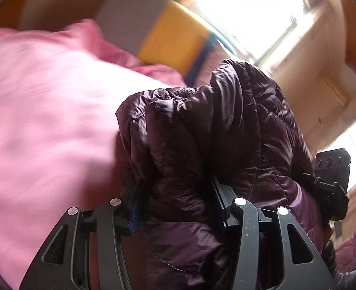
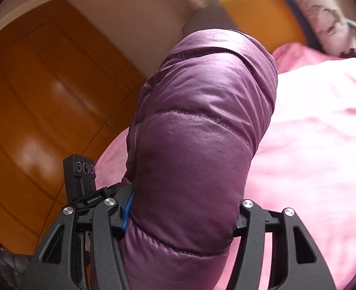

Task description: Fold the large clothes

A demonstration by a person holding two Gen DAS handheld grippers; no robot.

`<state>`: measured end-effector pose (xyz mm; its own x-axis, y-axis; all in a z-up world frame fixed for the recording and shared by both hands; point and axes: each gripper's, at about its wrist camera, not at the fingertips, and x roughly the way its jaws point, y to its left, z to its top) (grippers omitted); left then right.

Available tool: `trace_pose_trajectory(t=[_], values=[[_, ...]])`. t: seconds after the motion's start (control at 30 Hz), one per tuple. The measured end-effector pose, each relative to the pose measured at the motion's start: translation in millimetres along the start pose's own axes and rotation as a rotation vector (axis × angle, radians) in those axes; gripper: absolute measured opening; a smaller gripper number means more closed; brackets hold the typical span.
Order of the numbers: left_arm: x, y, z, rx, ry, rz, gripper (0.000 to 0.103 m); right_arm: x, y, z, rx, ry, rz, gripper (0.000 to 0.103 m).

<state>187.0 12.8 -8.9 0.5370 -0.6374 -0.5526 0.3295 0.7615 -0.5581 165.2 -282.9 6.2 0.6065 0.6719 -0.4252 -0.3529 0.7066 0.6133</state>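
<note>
A purple quilted down jacket [image 1: 214, 125] fills the middle of the left wrist view. My left gripper [image 1: 178, 203] is shut on a bunched fold of it, the fabric bulging up over the fingers. In the right wrist view the same jacket [image 2: 202, 120] shows as a smooth padded roll, and my right gripper [image 2: 182, 212] is shut on it. Both grippers hold the jacket lifted above the pink bedsheet [image 1: 40, 111], which also shows in the right wrist view [image 2: 317, 133]. The other gripper's body [image 1: 332, 169] shows at the right edge of the left wrist view.
A yellow and grey headboard cushion [image 1: 168, 36] stands at the bed's far end. Bright windows [image 1: 250, 7] lie beyond it. An orange wooden wardrobe [image 2: 45, 101] stands to the left of the bed. A patterned pillow [image 2: 322, 17] lies at the top right.
</note>
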Motion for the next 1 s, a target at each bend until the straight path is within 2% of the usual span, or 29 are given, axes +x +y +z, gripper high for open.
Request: trace_pose_trajectory(t=[0.1, 0.17, 0.23, 0.3, 0.37, 0.43, 0.5, 0.57, 0.63, 0.77, 0.9, 1.0], values=[[61.5, -46.5, 25.0, 0.081, 0.060, -0.020, 0.047, -40.2, -44.5, 9.8, 0.060, -0.077, -0.094, 0.055], [108.0, -78.4, 35.8, 0.140, 0.126, 0.002, 0.047, -57.9, -74.5, 7.6, 0.102, -0.099, -0.168, 0.055], [146.0, -97.6, 37.1, 0.197, 0.192, 0.055, 0.047, -66.7, -106.5, -3.1, 0.146, -0.072, -0.272, 0.058], [173.7, -115.2, 31.0, 0.245, 0.232, 0.094, 0.047, -69.0, -130.1, -16.7, 0.214, -0.031, -0.292, 0.063], [177.7, -122.3, 28.4, 0.258, 0.224, 0.102, 0.047, -81.4, -138.0, -25.4, 0.244, -0.023, -0.314, 0.073], [174.2, -126.6, 25.0, 0.285, 0.204, 0.118, 0.047, -90.7, -130.5, -24.2, 0.254, -0.025, -0.363, 0.092], [165.2, -127.6, 20.5, 0.290, 0.190, 0.126, 0.047, -102.1, -111.9, -15.4, 0.239, -0.086, -0.491, 0.094], [160.3, -124.2, 23.5, 0.285, 0.172, 0.123, 0.047, -109.6, -94.3, -6.8, 0.269, -0.162, -0.528, 0.097], [162.5, -125.2, 21.8, 0.295, 0.156, 0.127, 0.047, -98.4, -73.9, 8.8, 0.284, -0.205, -0.506, 0.097], [155.2, -124.1, 12.0, 0.281, 0.141, 0.123, 0.047, -43.7, -52.6, 49.0, 0.207, -0.177, -0.598, 0.096], [148.1, -116.3, -0.9, 0.263, 0.136, 0.119, 0.047, 38.3, -73.0, 57.1, 0.143, -0.025, -0.780, 0.097], [156.3, -105.9, -4.5, 0.222, 0.147, 0.102, 0.051, 48.6, -106.4, 42.1, 0.138, -0.008, -0.801, 0.099]])
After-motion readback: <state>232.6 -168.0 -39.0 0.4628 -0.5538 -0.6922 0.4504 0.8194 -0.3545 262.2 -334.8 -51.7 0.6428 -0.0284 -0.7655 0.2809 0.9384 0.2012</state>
